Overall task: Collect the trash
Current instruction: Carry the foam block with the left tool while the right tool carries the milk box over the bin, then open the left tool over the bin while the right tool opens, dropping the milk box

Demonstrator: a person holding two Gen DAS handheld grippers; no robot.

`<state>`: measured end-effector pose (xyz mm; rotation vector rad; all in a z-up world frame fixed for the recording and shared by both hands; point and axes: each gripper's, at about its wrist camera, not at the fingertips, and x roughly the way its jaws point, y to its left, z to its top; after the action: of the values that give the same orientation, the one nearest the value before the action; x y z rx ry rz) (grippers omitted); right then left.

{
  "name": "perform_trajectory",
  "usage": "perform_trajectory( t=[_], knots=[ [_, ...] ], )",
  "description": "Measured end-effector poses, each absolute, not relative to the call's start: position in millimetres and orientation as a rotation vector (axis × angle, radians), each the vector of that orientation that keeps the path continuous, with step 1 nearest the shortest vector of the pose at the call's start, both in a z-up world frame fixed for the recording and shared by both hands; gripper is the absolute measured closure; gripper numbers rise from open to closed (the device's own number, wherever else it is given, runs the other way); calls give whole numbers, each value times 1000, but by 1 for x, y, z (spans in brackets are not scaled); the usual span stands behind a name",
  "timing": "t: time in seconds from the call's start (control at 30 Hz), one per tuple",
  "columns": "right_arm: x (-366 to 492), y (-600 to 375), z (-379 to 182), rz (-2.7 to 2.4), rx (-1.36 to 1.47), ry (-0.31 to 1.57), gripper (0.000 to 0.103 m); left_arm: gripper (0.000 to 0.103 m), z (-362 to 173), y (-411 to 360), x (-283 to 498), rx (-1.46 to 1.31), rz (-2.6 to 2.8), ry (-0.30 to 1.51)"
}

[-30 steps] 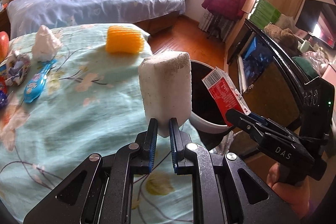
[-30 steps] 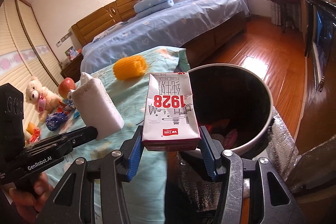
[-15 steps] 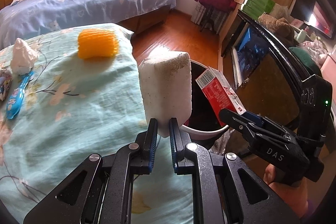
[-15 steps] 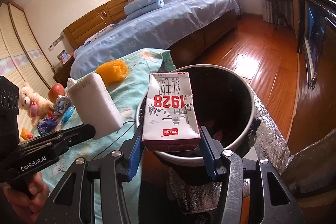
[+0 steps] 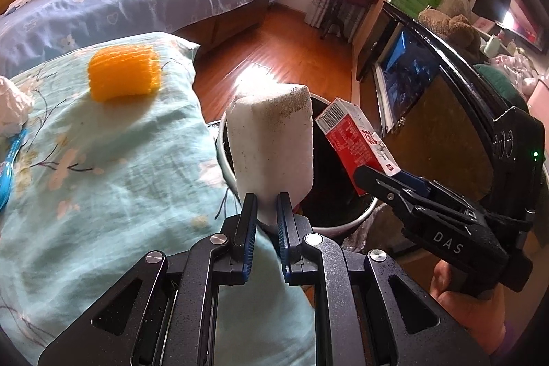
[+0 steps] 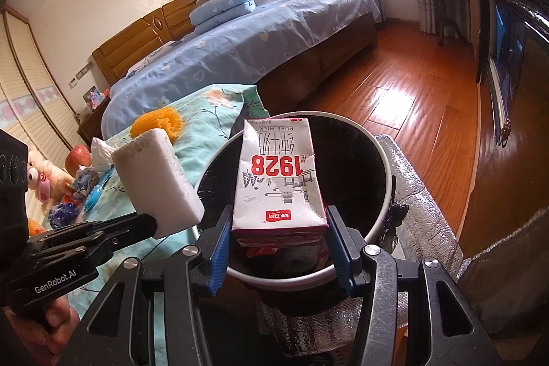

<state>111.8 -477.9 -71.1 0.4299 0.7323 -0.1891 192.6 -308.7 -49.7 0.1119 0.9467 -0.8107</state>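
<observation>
My left gripper (image 5: 267, 206) is shut on a white foam block (image 5: 272, 146) with a dirty top, held upright at the left rim of the trash bin (image 5: 329, 223). The block also shows in the right wrist view (image 6: 156, 182). My right gripper (image 6: 278, 240) is shut on a red and white milk carton (image 6: 279, 184) marked 1928, held over the open bin (image 6: 382, 167). The carton shows in the left wrist view (image 5: 357, 141) to the right of the block. Some trash lies at the bottom of the bin.
A table with a light blue floral cloth (image 5: 103, 167) lies left of the bin. On it are an orange foam net (image 5: 124, 71), crumpled tissue (image 5: 12, 105), a blue toothbrush (image 5: 10, 167), wrappers (image 6: 65, 211) and an apple (image 6: 78, 157). A bed (image 6: 247, 47) and a TV cabinet (image 5: 446, 112) stand around.
Both grippers have moved right toward the bin with their loads. The foam block has reached the bin's left rim and the carton is further over the opening.
</observation>
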Motion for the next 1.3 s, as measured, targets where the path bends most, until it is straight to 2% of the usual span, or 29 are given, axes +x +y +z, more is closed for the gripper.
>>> perform_trajectory(
  t=[0.77, 0.9, 0.93, 0.97, 1.03, 1.1, 1.17, 1.3],
  knots=[
    [132, -498, -82, -212, 433, 779, 51, 90, -66, -335, 210, 125, -834, 1020],
    [132, -501, -83, -213, 453, 785, 48, 80, -65, -333, 210, 117, -831, 1021],
    [131, -502, -83, -208, 466, 784, 48, 71, -63, -330, 210, 115, -820, 1018],
    [131, -503, -83, -203, 472, 782, 48, 68, -63, -326, 211, 108, -812, 1012],
    [129, -501, -81, -199, 475, 774, 48, 66, -59, -316, 211, 89, -795, 997],
    [128, -498, -78, -193, 473, 764, 40, 66, -58, -305, 212, 71, -779, 993],
    [127, -494, -74, -184, 472, 755, 37, 64, -56, -292, 211, 55, -754, 984],
    [130, -483, -70, -152, 481, 748, 27, 57, -57, -266, 209, 30, -693, 972]
  ],
)
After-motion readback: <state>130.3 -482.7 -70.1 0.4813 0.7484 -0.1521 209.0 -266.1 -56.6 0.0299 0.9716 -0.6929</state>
